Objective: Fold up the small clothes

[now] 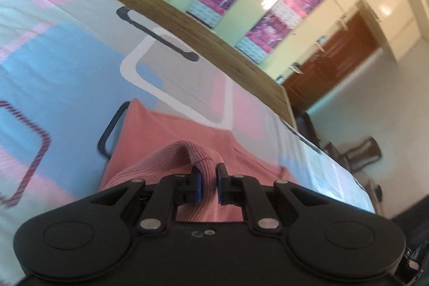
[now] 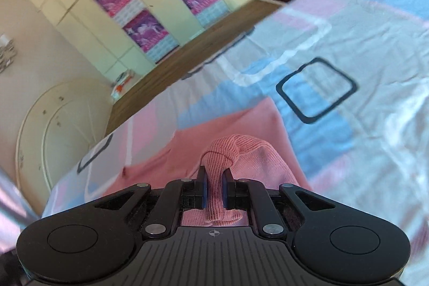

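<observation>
We see the left hand-held gripper (image 1: pixel 209 178) pinching a ribbed edge of the pink garment (image 1: pixel 171 130). The right hand-held gripper (image 2: pixel 213 182) pinches another bunched edge of it. Ahead of both, the garment lies on the bed (image 2: pixel 348 31).

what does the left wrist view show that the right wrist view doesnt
Only the left wrist view: a dark chair on the floor past the bed's corner. Only the right wrist view: a white round-arched panel against the wall. Both: the patterned bedsheet, the wardrobe posters, and the pink garment, pinched in the left gripper and in the right gripper.
</observation>
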Motion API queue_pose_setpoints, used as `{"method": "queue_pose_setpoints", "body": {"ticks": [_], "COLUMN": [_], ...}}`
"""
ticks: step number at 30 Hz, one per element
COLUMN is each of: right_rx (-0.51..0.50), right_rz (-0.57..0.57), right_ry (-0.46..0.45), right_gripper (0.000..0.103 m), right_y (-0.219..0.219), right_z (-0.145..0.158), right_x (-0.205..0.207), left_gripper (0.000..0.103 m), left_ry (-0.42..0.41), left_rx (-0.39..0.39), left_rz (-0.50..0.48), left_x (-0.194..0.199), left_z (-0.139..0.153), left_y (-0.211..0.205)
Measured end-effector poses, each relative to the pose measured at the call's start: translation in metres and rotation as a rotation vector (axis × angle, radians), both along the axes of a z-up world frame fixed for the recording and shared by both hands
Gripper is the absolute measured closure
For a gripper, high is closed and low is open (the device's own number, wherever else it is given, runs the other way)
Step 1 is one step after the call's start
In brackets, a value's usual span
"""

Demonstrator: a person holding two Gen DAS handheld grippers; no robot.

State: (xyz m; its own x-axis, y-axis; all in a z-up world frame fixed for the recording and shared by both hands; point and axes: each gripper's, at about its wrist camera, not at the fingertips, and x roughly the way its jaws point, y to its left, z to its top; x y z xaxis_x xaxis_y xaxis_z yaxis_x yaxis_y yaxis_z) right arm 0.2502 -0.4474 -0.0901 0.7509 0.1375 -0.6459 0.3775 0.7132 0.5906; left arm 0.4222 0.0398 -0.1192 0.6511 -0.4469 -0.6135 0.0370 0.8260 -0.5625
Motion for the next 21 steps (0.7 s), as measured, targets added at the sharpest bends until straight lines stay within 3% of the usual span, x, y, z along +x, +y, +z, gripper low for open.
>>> {"method": "queue_pose_setpoints", "body": {"ticks": [5, 6, 8, 9, 10, 12, 16, 21], "right_rx": [0.029, 0.027, 0.034, 0.038, 0.03, -0.022, -0.057, -0.126], "right_rz": [-0.011, -0.021, -0.033, -0.038, -0.039, -0.019, 0.056, 0.159], "right_ry": [0.087, 0.096, 0.092, 0.087, 0.073, 0.044, 0.008, 0.02], "right_gripper": [0.093, 0.092, 0.078, 0.064, 0.053, 0.048, 0.047, 0.047], "right_y": [-0.014, -0.017, -0.024, -0.029, -0.029, -0.032, -0.037, -0.026], "right_z": [-0.034, -0.038, -0.044, -0.045, -0.043, -0.038, -0.038, -0.052], "right_x": [0.058, 0.066, 0.07, 0.073, 0.074, 0.075, 0.08, 0.097], "left_gripper": [0.089, 0.081, 0.062, 0.036, 0.021, 0.021, 0.021, 0.023], "left_ry": [0.057, 0.064, 0.09, 0.096, 0.081, 0.028, -0.014, 0.002], "left_rx": [0.093, 0.113, 0.132, 0.141, 0.144, 0.151, 0.224, 0.309], "left_rz": [0.048, 0.052, 0.054, 0.059, 0.071, 0.068, 0.0, -0.103], "left_x": [0.046, 0.052, 0.061, 0.062, 0.061, 0.054, 0.055, 0.072], "left_z": [-0.024, -0.028, -0.034, -0.033, -0.031, -0.023, -0.019, -0.035], "left_y": [-0.015, -0.015, -0.01, -0.006, -0.002, 0.007, 0.011, -0.016]}}
